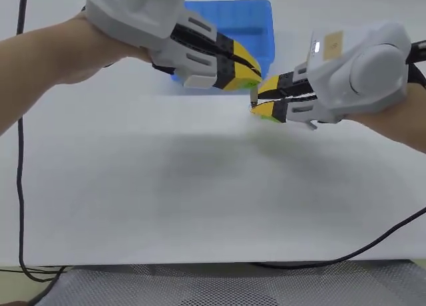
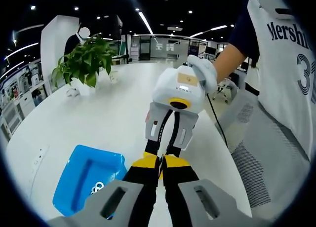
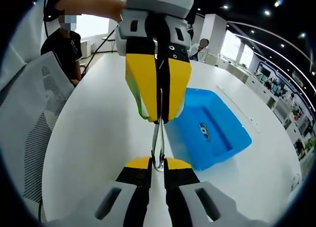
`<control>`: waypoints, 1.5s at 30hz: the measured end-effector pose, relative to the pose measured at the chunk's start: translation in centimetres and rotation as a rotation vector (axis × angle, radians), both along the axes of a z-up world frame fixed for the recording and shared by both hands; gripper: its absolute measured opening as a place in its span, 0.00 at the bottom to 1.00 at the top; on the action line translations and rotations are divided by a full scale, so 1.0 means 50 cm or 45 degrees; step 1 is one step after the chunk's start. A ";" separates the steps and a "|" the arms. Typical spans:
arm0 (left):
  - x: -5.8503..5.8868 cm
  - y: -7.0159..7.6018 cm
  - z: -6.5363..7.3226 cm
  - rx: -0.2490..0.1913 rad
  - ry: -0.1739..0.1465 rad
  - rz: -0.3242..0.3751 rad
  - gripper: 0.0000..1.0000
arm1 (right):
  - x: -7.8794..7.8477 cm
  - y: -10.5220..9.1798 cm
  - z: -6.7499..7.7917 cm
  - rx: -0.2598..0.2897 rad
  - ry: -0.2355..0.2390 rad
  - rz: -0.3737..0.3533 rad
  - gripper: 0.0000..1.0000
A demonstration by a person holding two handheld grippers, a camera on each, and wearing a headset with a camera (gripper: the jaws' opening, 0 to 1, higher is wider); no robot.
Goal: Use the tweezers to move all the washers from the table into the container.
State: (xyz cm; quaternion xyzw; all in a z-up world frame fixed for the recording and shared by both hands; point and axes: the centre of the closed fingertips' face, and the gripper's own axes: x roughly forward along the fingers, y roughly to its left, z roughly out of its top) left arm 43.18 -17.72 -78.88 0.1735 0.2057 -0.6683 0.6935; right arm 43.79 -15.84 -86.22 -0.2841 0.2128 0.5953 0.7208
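Tweezers (image 3: 158, 138) bridged tip to tip: left tongs (image 3: 159, 120) and right tongs (image 3: 158, 164) each clamped on one end, likely regrip. Washers (image 3: 203, 129) lie inside blue container (image 3: 222, 155) on desk (image 1: 200, 186).

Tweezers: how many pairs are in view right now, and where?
1. The thin metal tweezers bridge the two grippers: one end in the shut jaws of the right gripper, the other in those of the left gripper, beside the blue plastic container.
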 end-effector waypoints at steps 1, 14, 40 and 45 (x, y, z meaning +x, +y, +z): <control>0.000 -0.001 0.000 0.001 0.001 0.000 0.07 | 0.001 -0.001 -0.002 0.002 0.004 -0.001 0.10; 0.003 0.003 0.000 0.005 0.018 -0.003 0.06 | -0.009 0.000 0.002 0.024 0.051 -0.019 0.09; -0.006 0.084 0.136 0.002 -0.101 -0.011 0.06 | 0.006 0.087 0.139 0.134 -0.102 0.071 0.09; 0.008 0.100 0.155 0.010 -0.133 -0.005 0.06 | 0.033 0.105 0.151 0.144 -0.133 0.088 0.09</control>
